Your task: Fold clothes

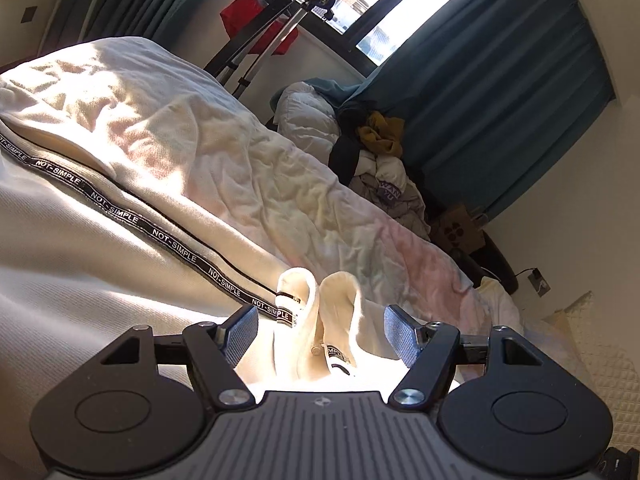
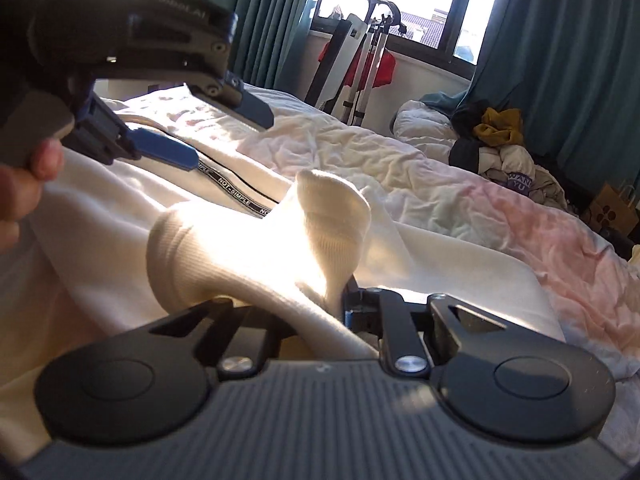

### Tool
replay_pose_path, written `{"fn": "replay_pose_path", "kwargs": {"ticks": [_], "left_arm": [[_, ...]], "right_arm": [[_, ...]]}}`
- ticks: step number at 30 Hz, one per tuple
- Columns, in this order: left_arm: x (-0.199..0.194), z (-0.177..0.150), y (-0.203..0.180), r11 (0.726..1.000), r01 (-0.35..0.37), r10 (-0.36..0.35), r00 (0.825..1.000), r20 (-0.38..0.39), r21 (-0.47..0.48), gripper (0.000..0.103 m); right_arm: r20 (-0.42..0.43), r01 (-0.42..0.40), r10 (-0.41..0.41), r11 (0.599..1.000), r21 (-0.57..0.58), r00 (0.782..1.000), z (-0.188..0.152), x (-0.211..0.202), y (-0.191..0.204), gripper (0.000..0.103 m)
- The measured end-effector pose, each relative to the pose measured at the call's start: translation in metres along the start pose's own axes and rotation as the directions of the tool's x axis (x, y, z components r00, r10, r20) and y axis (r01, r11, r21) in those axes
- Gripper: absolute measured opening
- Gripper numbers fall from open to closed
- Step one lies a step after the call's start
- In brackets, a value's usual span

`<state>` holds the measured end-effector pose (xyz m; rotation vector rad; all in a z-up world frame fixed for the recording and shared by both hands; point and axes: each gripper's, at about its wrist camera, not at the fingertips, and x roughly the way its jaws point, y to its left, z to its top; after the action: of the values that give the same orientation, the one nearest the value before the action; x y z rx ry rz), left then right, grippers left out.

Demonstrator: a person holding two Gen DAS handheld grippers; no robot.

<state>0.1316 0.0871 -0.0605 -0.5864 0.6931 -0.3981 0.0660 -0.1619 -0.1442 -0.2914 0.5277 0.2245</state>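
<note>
A cream garment [image 1: 100, 248] with a black "NOT-SIMPLE" tape stripe [image 1: 176, 240] lies on the bed; it also shows in the right wrist view [image 2: 120, 192]. My left gripper [image 1: 318, 334] is open, its blue pads either side of a bunched ribbed cuff [image 1: 320, 320] without touching it. In the right wrist view my left gripper [image 2: 236, 140] hovers open above the garment at upper left. My right gripper [image 2: 316, 300] is shut on a white ribbed cuff [image 2: 260, 240], which bunches up over the jaws and hides the fingertips.
A wrinkled pale sheet [image 1: 248, 168] covers the bed. A heap of clothes [image 2: 496, 148] lies at the bed's far end below teal curtains [image 2: 568, 60]. A folded metal stand with a red cloth [image 2: 368, 68] leans under the window. A brown paper bag [image 2: 616, 212] sits at right.
</note>
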Motion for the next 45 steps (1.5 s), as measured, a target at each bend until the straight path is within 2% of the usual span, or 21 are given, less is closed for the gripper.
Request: {"fn": "replay_pose_path", "kwargs": {"ticks": [5,8,11,13,14,16,20,22,25,27,29,30,31,34,37,39,41,43,44,45], "left_arm": [[0.018,-0.008,0.004,1.0,0.005,-0.005,0.998,-0.056,0.008,0.071],[0.028,-0.012,0.001,0.999,-0.012,0.015,0.997,-0.073,0.044,0.071],[0.038,-0.012,-0.006,0.997,-0.024,0.031,0.995,-0.098,0.076,0.071],[0.046,-0.009,-0.011,0.993,-0.031,0.043,0.993,-0.11,0.11,0.071],[0.049,-0.006,-0.013,0.992,-0.037,0.051,0.992,-0.112,0.123,0.071],[0.056,0.0,-0.016,0.99,-0.035,0.051,0.992,-0.113,0.136,0.071],[0.073,0.014,-0.016,0.99,-0.046,0.06,0.993,-0.106,0.136,0.069],[0.086,0.021,-0.012,0.993,-0.028,0.042,0.991,-0.124,0.115,0.063],[0.108,0.023,-0.006,0.994,-0.023,0.039,0.988,-0.15,0.107,0.053],[0.119,0.022,-0.002,0.992,-0.033,0.051,0.987,-0.152,0.12,0.045],[0.126,0.021,0.001,0.99,-0.046,0.065,0.987,-0.144,0.133,0.03],[0.129,0.022,0.002,0.99,-0.048,0.068,0.987,-0.146,0.136,0.004],[0.13,0.024,0.003,0.991,-0.037,0.058,0.986,-0.156,0.132,0.004],[0.123,0.029,-0.006,0.983,-0.011,0.03,0.995,-0.1,0.185,0.004],[0.114,0.036,-0.012,0.979,-0.018,0.029,0.998,-0.05,0.202,0.004],[0.114,0.035,-0.006,0.976,-0.028,0.041,0.997,-0.058,0.217,0.005],[0.115,0.034,0.006,0.988,-0.023,0.039,0.994,-0.1,0.154,0.006],[0.109,0.034,0.009,0.993,0.0,0.013,0.994,-0.109,0.117,0.007],[0.105,0.035,0.006,0.992,0.011,0.002,0.995,-0.103,0.123,0.009],[0.1,0.036,0.004,0.991,0.02,-0.008,0.995,-0.096,0.129,0.016]], "right_arm": [[-0.08,-0.062,0.067,0.996,0.059,0.995,-0.008,-0.002,-0.002,0.02],[-0.077,-0.102,0.113,0.986,0.129,0.991,-0.009,-0.011,-0.009,0.027],[-0.061,-0.157,0.169,0.974,0.167,0.984,-0.011,-0.025,-0.017,0.039],[-0.048,-0.192,0.206,0.96,0.202,0.977,-0.012,-0.034,-0.026,0.053],[-0.04,-0.209,0.223,0.951,0.23,0.974,-0.013,-0.039,-0.032,0.055],[-0.02,-0.252,0.269,0.925,0.286,0.963,-0.013,-0.045,-0.045,0.056],[0.052,-0.351,0.362,0.846,0.401,0.931,-0.012,-0.051,-0.068,0.056],[0.112,-0.395,0.385,0.821,0.411,0.916,-0.01,-0.057,-0.075,0.057],[0.169,-0.428,0.394,0.814,0.392,0.904,-0.01,-0.058,-0.078,0.057],[0.155,-0.417,0.387,0.835,0.36,0.909,-0.011,-0.048,-0.075,0.057],[0.116,-0.4,0.383,0.855,0.331,0.916,-0.015,-0.032,-0.069,0.057],[0.105,-0.399,0.386,0.86,0.318,0.917,-0.017,-0.026,-0.066,0.057],[0.097,-0.401,0.391,0.864,0.304,0.915,-0.018,-0.02,-0.063,0.057],[0.075,-0.407,0.402,0.875,0.263,0.913,-0.021,-0.007,-0.054,0.056],[0.053,-0.377,0.374,0.905,0.198,0.926,-0.022,-0.003,-0.041,0.056],[0.053,-0.347,0.343,0.923,0.168,0.938,-0.022,-0.005,-0.034,0.058],[0.054,-0.316,0.311,0.939,0.138,0.949,-0.022,-0.007,-0.028,0.059],[0.056,-0.284,0.279,0.953,0.108,0.959,-0.021,-0.009,-0.021,0.059],[0.057,-0.268,0.263,0.959,0.093,0.963,-0.021,-0.01,-0.018,0.059],[0.058,-0.251,0.247,0.965,0.078,0.967,-0.021,-0.011,-0.014,0.058]]}}
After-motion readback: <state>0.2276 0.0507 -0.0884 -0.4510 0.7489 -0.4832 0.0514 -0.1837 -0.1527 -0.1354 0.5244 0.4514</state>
